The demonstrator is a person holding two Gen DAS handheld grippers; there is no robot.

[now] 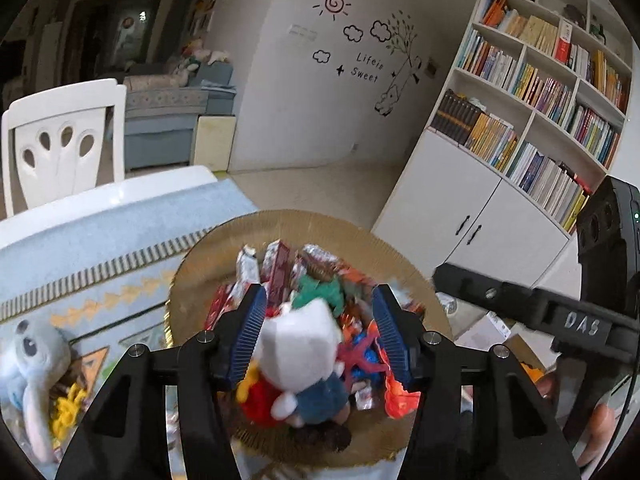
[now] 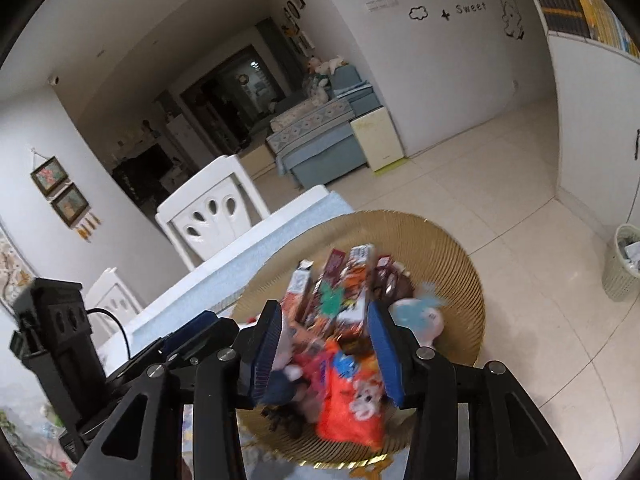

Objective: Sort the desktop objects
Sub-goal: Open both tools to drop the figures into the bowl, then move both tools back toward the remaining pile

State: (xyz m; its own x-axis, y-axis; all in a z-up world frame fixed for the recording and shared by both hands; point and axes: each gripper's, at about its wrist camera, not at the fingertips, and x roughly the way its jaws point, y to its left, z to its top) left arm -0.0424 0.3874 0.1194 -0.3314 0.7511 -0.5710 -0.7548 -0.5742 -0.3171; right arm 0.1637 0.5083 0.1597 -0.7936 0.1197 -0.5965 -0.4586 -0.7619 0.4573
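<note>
A gold wire basket (image 1: 200, 264) sits at the table's edge, full of snack packets and small toys. It also shows in the right wrist view (image 2: 460, 264). My left gripper (image 1: 318, 300) is open above the basket. A white plush cat (image 1: 300, 344) in red and blue lies between its fingers, not pinched. My right gripper (image 2: 324, 316) is open over the basket, above an orange snack packet (image 2: 352, 404) and a blue-and-white plush (image 2: 420, 316). The right gripper's body shows in the left wrist view (image 1: 520, 304).
A grey elephant plush (image 1: 28, 364) and a yellow toy (image 1: 68, 404) lie on the blue patterned tablecloth (image 1: 80, 264) left of the basket. White chairs (image 1: 64, 140) stand behind the table. A bookshelf (image 1: 540, 100) stands at the right. A waste basket (image 2: 624, 260) is on the floor.
</note>
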